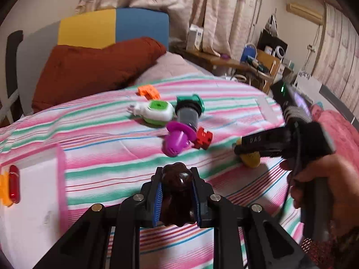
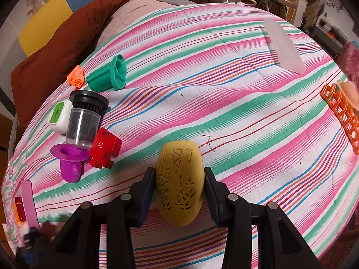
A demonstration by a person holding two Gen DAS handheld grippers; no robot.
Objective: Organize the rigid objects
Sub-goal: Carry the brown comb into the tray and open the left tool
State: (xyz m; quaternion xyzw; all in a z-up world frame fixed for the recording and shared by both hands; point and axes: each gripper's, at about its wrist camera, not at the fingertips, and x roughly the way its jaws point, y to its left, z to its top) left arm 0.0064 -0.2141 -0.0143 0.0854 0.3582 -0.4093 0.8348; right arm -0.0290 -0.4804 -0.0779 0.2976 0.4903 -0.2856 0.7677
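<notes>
My left gripper (image 1: 177,173) is shut on a glossy dark brown lumpy piece (image 1: 178,186), held above the striped bedspread (image 1: 112,152). My right gripper (image 2: 179,170) is shut on a mustard-yellow egg-shaped shell with cut-out patterns (image 2: 180,186); the left wrist view shows this gripper (image 1: 241,152) low over the bed at right, a hand on its handle. A loose pile lies beyond: purple funnel-like piece (image 2: 70,163), red puzzle block (image 2: 104,149), clear cylinder with black cap (image 2: 84,121), teal fluted cup (image 2: 110,74), white-and-green gadget (image 2: 58,116), orange block (image 2: 76,77).
A pink-rimmed white box (image 1: 60,163) at the left edge holds a red item (image 1: 14,183). A translucent white lid (image 2: 283,44) lies far right on the bed, and an orange basket (image 2: 341,116) sits at the right edge. A brown pillow (image 1: 89,67) is behind.
</notes>
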